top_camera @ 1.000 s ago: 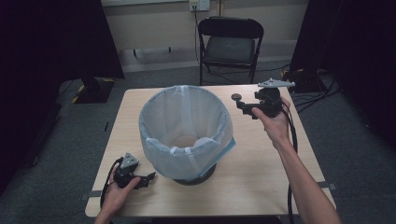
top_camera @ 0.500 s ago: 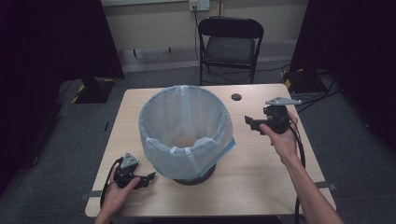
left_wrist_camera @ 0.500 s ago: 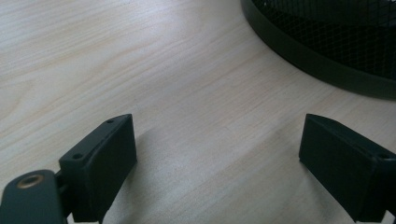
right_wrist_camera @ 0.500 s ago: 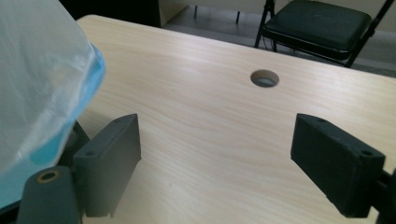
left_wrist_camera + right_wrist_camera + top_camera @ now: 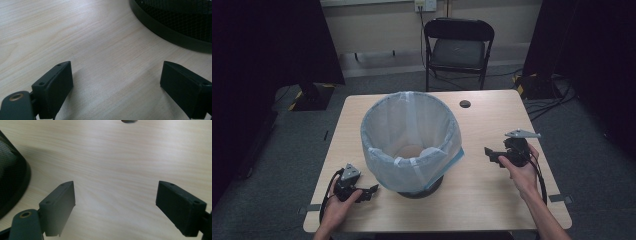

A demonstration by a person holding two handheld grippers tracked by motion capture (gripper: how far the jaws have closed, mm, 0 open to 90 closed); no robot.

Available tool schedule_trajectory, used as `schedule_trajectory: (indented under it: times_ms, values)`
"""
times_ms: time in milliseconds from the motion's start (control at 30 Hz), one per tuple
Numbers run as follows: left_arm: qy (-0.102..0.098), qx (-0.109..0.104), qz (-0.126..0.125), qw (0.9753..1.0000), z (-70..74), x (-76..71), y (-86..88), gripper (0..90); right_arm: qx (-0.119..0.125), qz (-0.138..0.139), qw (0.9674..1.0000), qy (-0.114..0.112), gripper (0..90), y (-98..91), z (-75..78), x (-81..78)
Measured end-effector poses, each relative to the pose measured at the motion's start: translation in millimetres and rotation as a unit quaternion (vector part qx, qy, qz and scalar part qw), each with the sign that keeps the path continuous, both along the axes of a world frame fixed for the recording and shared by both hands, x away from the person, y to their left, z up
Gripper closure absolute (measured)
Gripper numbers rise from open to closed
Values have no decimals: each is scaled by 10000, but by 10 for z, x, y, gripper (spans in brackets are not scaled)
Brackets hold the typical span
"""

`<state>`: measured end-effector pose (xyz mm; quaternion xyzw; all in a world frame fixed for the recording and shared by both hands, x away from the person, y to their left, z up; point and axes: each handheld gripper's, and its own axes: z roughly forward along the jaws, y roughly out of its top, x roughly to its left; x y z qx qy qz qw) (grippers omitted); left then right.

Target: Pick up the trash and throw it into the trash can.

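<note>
A bin [image 5: 411, 142] with a thin bag [image 5: 384, 132] sits in the middle of the table [image 5: 492, 200]. The left gripper [image 5: 371, 189] waits at the lower left, its jaws wide apart and empty. The right gripper [image 5: 488, 152] at the right is the same. A rough grab could rip the bag or tip the bin over.

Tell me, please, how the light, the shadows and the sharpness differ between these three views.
High view: the table is evenly lit, the room's sides fall into black, and the picture is slightly soft. Left gripper view: wood grain sharp, the left claw casts a faint shadow between its jaws. Right gripper view: the mesh bin shades the wood beside it; the dark spot at the top edge is blurred.
</note>
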<state>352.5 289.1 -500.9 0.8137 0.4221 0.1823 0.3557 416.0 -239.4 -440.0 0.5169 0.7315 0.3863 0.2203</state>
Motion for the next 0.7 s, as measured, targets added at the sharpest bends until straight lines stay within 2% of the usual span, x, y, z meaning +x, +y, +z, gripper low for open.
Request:
schedule_trajectory:
  times_ms: [100,133,167,200,367,400,467,667,700]
  values:
    - [-3,-1,3,10000,0,0,0,107,-37,-58,10000,46,150,-56,-72,-40]
    - [1,-3,1,10000,0,0,0,107,-87,-151,9998,133,150,-129,-162,-80]
    - [1,-3,1,10000,0,0,0,107,-87,-151,9998,133,150,-129,-162,-80]
    - [-1,-3,0,10000,0,0,0,107,-139,-198,9994,237,151,-190,-246,-112]
    - [-1,-4,4,10000,0,0,-1,106,-160,-290,9986,402,152,-278,-383,-177]
    - [-2,-6,4,10000,-1,0,-1,107,-191,-329,9981,482,152,-309,-467,-221]
    - [-1,-8,4,10000,-1,0,-1,106,-233,-334,9976,560,152,-327,-519,-246]
    - [0,-9,4,10000,-1,0,-1,107,-374,-335,9979,416,151,-344,-561,-303]
    - [-1,-7,3,10000,-1,0,0,107,-497,-289,9977,366,149,-331,-572,-317]
